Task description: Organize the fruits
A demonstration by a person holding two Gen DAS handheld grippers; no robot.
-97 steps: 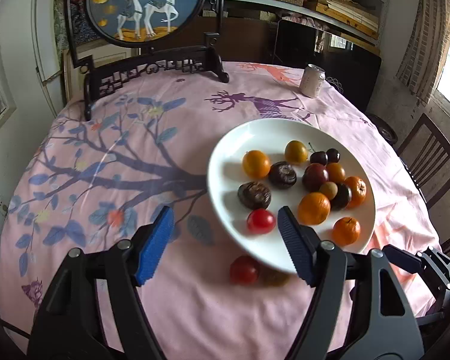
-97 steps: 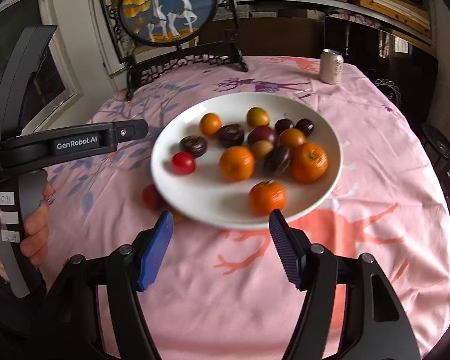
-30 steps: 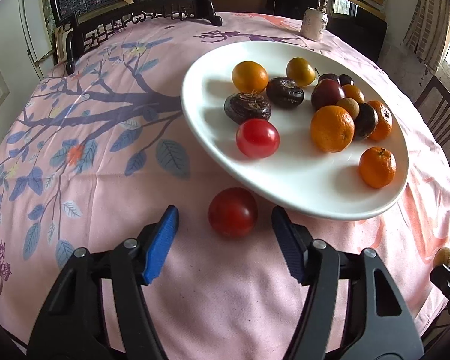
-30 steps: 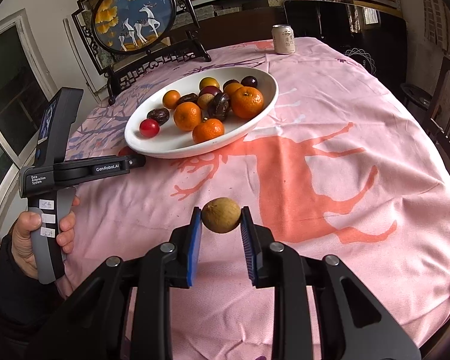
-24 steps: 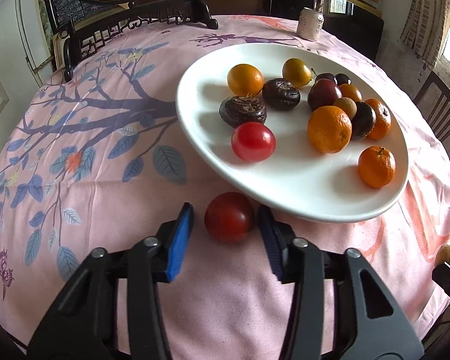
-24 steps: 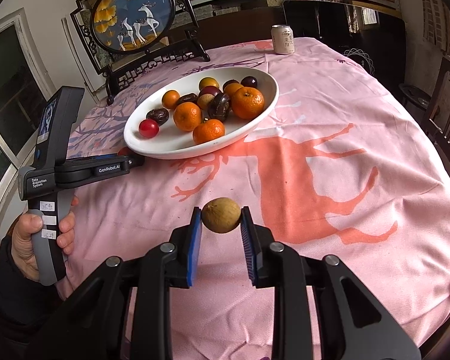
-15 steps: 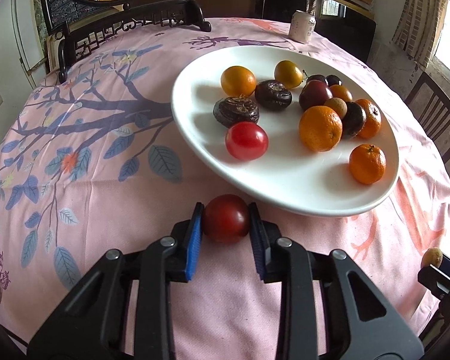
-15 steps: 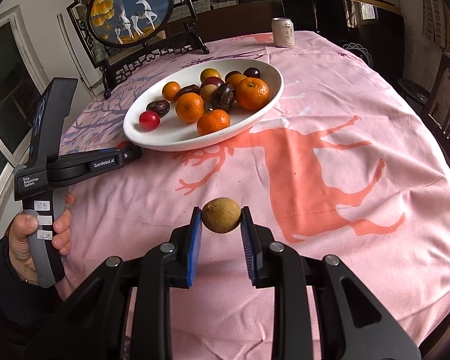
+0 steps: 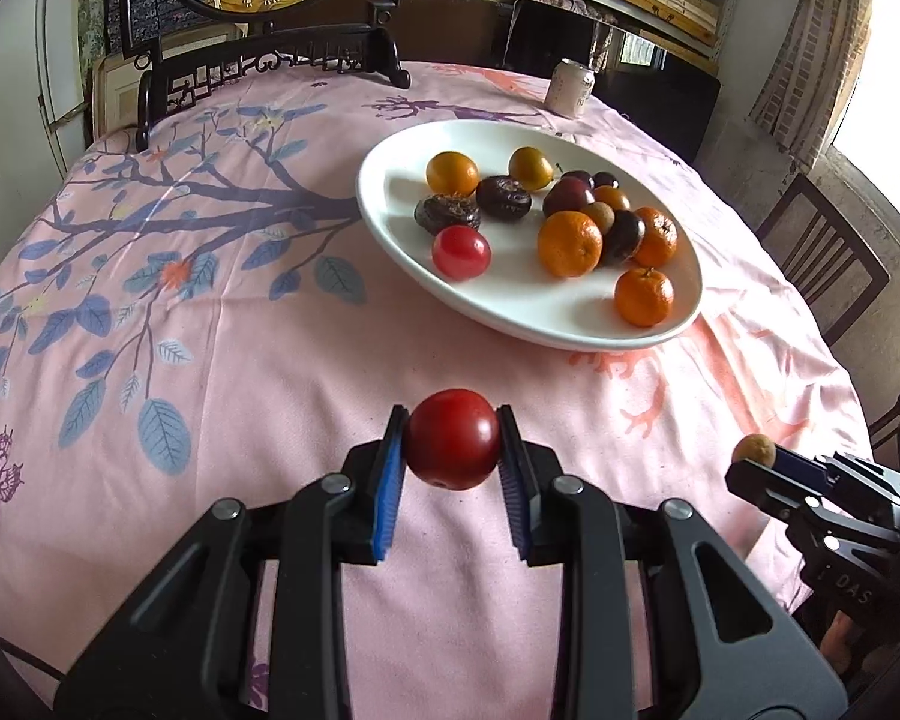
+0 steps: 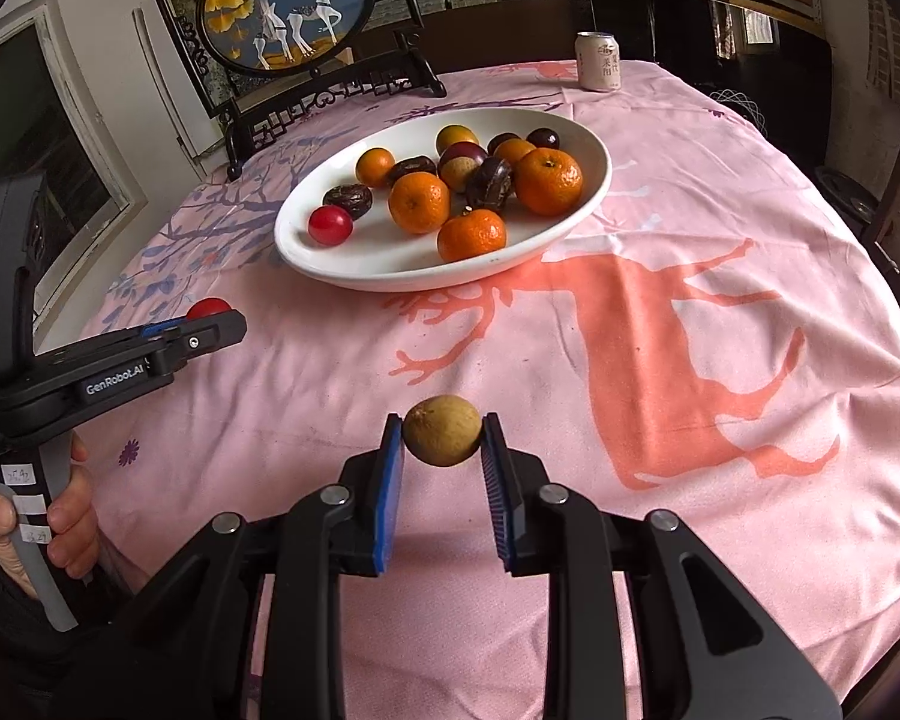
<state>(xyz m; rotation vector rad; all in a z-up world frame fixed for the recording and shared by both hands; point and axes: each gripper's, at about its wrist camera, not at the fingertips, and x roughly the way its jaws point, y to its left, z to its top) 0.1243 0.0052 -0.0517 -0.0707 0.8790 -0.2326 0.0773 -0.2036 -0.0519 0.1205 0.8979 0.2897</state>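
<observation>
Two fruits are off the plate [image 9: 528, 318]: the left gripper [image 9: 452, 450] clamps a red tomato [image 9: 453, 447] at lower centre, and the right gripper [image 10: 442, 441] clamps a brown fruit [image 10: 442, 429]. Both, I judge, must go onto the plate, where the other fruits already lie.

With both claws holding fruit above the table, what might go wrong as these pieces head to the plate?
1. The left claw pinches the round red tomato only at its sides; it may slip or get crushed.
2. The right claw holds the small brown fruit just as narrowly.
3. The white plate is shallow and crowded, so a dropped piece may knock an orange near the rim.
</observation>
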